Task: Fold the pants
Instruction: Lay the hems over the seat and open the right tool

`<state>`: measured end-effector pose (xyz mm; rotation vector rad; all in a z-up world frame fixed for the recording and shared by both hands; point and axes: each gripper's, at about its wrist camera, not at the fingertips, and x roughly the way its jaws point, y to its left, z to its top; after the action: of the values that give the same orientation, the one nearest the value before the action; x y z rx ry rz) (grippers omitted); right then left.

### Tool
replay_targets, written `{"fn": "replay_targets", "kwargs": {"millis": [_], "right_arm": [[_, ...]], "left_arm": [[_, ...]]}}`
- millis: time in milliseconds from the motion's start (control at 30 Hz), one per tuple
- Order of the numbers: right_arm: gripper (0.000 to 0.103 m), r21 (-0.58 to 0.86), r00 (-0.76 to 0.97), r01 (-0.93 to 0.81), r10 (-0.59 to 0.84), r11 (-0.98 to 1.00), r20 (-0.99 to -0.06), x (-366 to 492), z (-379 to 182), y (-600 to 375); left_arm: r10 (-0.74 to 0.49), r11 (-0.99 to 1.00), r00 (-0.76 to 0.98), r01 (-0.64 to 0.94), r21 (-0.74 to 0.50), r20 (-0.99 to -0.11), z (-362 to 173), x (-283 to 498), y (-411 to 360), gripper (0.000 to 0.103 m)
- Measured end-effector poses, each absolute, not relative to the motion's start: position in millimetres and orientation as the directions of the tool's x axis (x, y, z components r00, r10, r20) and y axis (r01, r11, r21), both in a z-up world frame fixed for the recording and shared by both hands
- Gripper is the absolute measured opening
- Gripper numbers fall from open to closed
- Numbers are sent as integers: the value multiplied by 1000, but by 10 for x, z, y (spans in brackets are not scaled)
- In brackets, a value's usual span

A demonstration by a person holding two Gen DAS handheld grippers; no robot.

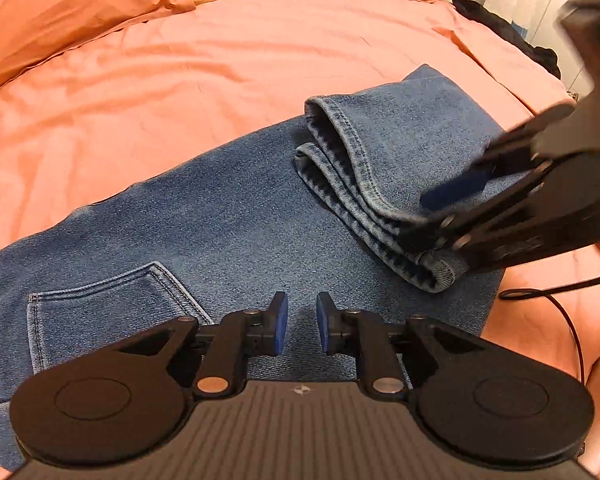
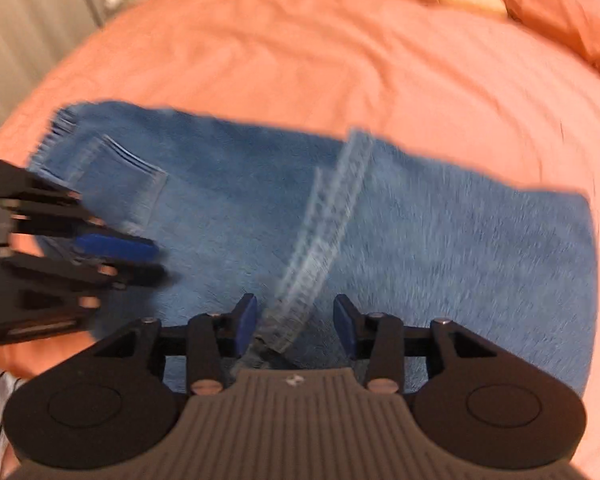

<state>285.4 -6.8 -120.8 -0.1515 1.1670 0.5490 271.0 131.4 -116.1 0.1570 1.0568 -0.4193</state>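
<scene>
Blue jeans [image 1: 228, 216] folded over on the orange bed [image 1: 220, 52], hems stacked on top. Left gripper [image 1: 302, 324] slack above the denim, right gripper [image 2: 296, 326] loose astride the hem [image 2: 324, 216]. No readable labels anywhere.

Blue denim pants [image 1: 228, 216], folded once on the salmon bedsheet [image 1: 220, 52], back pocket [image 1: 112, 304] facing up at the waist end, stacked leg hems [image 1: 364, 196] laid over the seat, fold edge toward the bed's side

tongs [image 1: 302, 322]: black arms | blue pads | silver screws | ribbed grey body
</scene>
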Motion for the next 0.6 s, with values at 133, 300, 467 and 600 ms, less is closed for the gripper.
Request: {"fn": "replay_targets", "kwargs": {"millis": [133, 300, 467, 600], "right_arm": [[15, 219, 261, -464, 369, 858, -892, 2876, -1271, -77], [9, 207, 284, -518, 395, 830, -874, 2695, -1013, -150], [9, 205, 266, -545, 400, 813, -877, 2541, -1022, -212], [10, 258, 250, -494, 420, 830, -872, 2625, -1294, -184]], "left_arm": [[-277, 913, 418, 396, -102, -865, -1126, 2688, 1344, 21], [-307, 914, 422, 380, -140, -853, -1073, 2679, 1339, 21], [-365, 907, 416, 361, -217, -833, -1090, 2750, 1279, 21], [-362, 912, 416, 342, -225, -834, -1139, 2849, 1180, 28]]}}
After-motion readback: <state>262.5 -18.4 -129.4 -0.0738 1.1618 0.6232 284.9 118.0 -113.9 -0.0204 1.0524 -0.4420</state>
